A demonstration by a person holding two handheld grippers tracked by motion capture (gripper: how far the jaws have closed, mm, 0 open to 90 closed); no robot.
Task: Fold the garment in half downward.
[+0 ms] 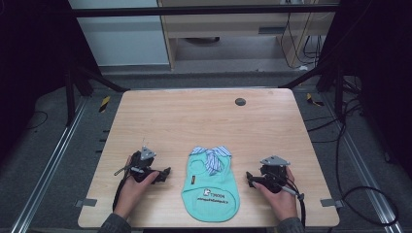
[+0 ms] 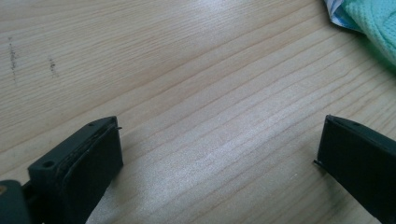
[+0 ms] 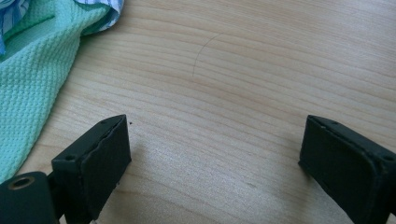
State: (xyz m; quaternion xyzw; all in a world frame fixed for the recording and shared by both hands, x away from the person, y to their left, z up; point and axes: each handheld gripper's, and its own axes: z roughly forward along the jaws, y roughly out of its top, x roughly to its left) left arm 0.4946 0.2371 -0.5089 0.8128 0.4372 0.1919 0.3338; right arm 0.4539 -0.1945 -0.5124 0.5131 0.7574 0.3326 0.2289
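High view, left gripper (image 1: 167, 172) and right gripper (image 1: 248, 176) spread wide, empty, flanking green garment (image 1: 212, 187)

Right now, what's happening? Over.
Left gripper and right gripper open, empty. Little green shirt flat between them, untouched. Nothing in the way.

A light wooden rectangular tabletop (image 1: 184, 121) carries a small mint-green knitted garment with a blue-striped bow (image 1: 211, 182) near the middle of its near edge. A round dark grommet (image 1: 240, 102) sits close to the far edge, right of centre.
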